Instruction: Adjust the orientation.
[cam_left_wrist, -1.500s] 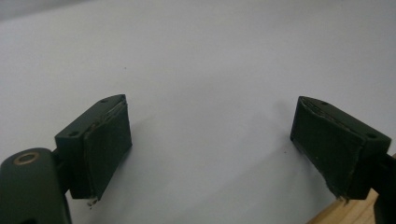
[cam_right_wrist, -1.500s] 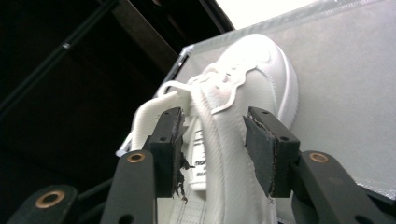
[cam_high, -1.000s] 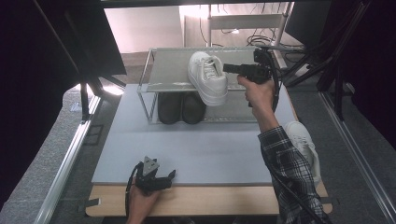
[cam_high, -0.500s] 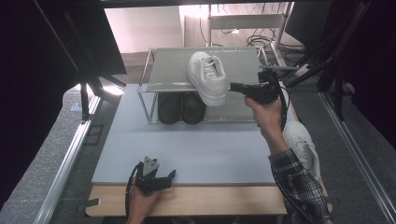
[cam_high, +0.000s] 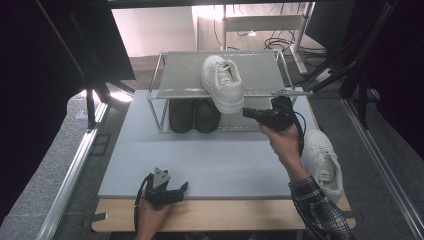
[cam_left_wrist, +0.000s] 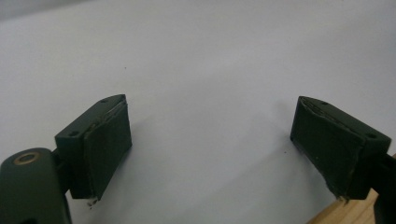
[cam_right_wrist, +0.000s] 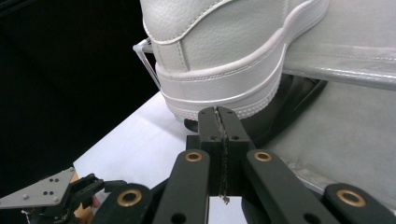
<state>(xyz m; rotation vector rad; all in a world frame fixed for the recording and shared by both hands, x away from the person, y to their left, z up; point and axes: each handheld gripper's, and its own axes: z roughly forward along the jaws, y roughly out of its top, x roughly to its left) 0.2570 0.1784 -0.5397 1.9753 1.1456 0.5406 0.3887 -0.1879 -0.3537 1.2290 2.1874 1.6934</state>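
Rack: a two-tier shoe rack of thin grey metal rods with pale grey shelf panels (cam_high: 180, 75) stands at the far end of the table, on the light grey mat (cam_high: 210, 160).
Top shelf: one white leather lace-up sneaker (cam_high: 223, 82) lies on it, toe towards the far side, its heel overhanging the front edge of the shelf; the right gripper view shows that heel (cam_right_wrist: 219, 60) close up, jutting past the shelf edge.
Bottom shelf: a pair of black shoes (cam_high: 194, 115) sits side by side under the top shelf, left of the white sneaker's heel; part of a dark shoe shows beneath the white heel in the right gripper view.
Right gripper: the black two-jaw gripper in the person's right hand (cam_high: 250, 113) is held in front of the rack, just below and beside the overhanging heel; its jaws are pressed together with nothing between them, the tips near the sole but not touching it (cam_right_wrist: 218, 122).
Left gripper: the black gripper in the left hand (cam_high: 181, 188) rests low at the near edge of the mat, well apart from the rack; its jaws stand wide apart over bare mat (cam_left_wrist: 210, 149), holding nothing.
Off the mat: a second white sneaker (cam_high: 322, 162) lies at the right edge of the table, beside the person's right forearm in its plaid sleeve (cam_high: 315, 207).
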